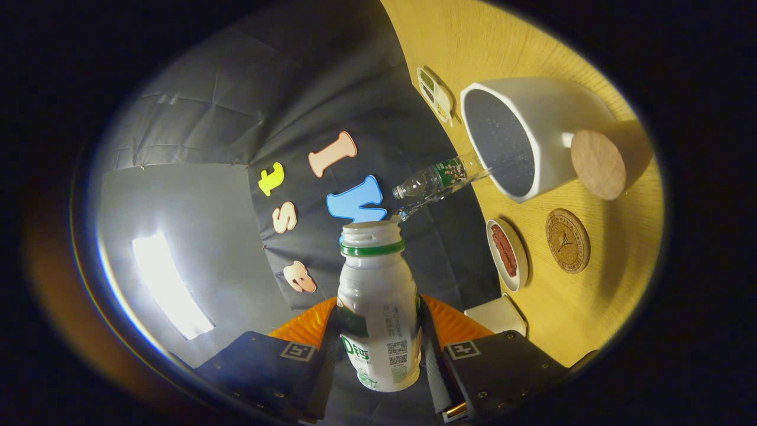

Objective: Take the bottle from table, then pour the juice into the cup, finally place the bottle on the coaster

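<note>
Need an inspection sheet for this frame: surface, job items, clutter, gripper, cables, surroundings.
Surface: wooden table, seen rotated because the gripper is tipped.
Bottle: white bottle with green neck ring, cap off, held between the fingers, mouth aimed toward the cup.
Cup: white cup with round wooden handle, beyond the bottle; inside looks dark, fill level cannot be told.
Coaster: round cork coaster on the table beside the cup, nothing on it.
Clutter: clear plastic bottle by the cup; small dish with something red; white block; small tray at the table edge.
Gripper: gripper shut on the bottle, both fingers pressing its sides.
Cables: nothing seen.
Surroundings: dark cloth wall, bright light panel.
</note>
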`<state>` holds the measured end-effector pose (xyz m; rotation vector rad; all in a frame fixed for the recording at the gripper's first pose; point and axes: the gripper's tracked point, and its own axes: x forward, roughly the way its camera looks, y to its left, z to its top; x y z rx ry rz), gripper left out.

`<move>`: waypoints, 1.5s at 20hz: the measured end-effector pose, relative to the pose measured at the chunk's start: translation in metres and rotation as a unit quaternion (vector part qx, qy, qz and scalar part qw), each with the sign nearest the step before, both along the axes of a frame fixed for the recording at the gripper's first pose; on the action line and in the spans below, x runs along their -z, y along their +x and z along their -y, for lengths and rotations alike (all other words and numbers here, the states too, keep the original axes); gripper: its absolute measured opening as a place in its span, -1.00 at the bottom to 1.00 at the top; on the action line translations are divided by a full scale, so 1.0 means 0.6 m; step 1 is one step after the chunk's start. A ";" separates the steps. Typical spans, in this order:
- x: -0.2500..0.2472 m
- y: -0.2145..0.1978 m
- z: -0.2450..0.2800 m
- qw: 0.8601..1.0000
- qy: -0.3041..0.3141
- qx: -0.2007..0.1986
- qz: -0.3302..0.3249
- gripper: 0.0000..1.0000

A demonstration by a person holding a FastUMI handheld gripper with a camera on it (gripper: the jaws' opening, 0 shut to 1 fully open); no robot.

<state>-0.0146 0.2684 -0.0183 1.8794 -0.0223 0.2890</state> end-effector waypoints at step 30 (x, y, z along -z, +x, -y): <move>-0.006 -0.002 0.014 0.998 0.061 0.025 -0.010 0.30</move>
